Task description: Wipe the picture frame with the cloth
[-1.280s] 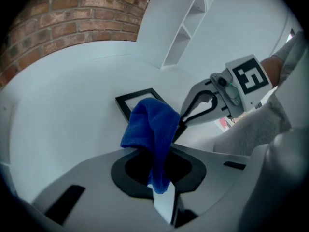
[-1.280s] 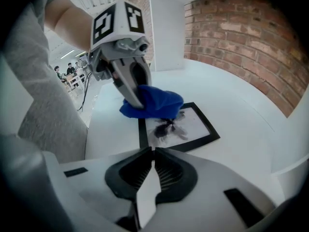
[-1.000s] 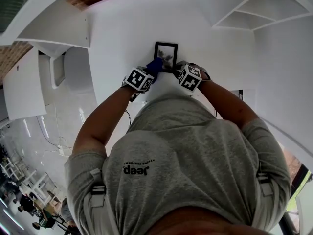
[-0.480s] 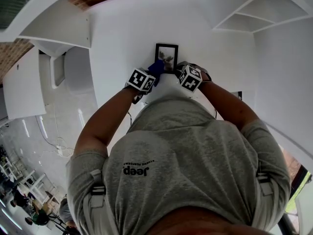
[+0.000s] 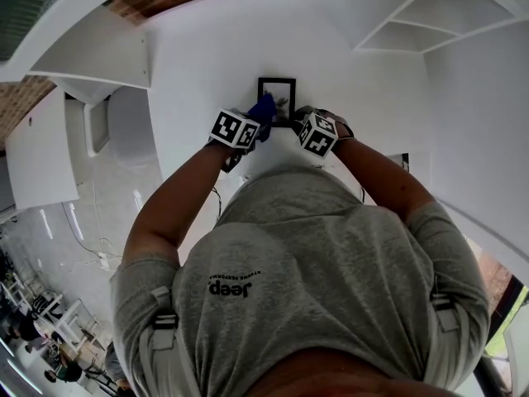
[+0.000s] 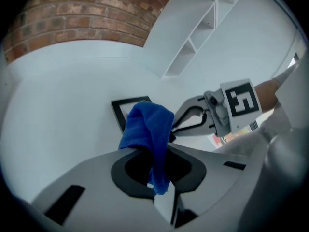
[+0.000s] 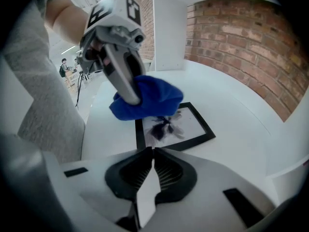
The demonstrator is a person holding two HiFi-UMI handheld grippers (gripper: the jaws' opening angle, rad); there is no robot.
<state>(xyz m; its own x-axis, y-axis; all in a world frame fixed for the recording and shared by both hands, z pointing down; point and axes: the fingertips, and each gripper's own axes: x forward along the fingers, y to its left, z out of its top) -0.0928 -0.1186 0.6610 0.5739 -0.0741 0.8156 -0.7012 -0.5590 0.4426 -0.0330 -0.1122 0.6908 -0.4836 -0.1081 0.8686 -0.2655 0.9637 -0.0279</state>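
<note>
A black picture frame (image 7: 186, 129) holding a dark floral print lies flat on the white surface (image 7: 231, 105). The frame shows small in the head view (image 5: 278, 88). My left gripper (image 6: 155, 168) is shut on a blue cloth (image 6: 147, 124). The bunched cloth (image 7: 149, 98) rests over the frame's near-left corner (image 6: 126, 111). My right gripper (image 7: 151, 150) is shut with nothing between its jaws. Its tips sit at the frame's near edge, and I cannot tell whether they touch it. In the head view the left gripper (image 5: 248, 122) and the right gripper (image 5: 304, 122) flank the cloth (image 5: 263, 107).
A brick wall (image 7: 251, 37) rises behind the white surface. White shelving (image 6: 193, 37) stands to one side. The person's grey-shirted torso (image 5: 314, 271) fills the lower head view. A cable (image 5: 216, 198) hangs at the left of the surface.
The left gripper and cloth have crept slightly farther onto the frame's left side. The right gripper has stayed at the frame's near edge.
</note>
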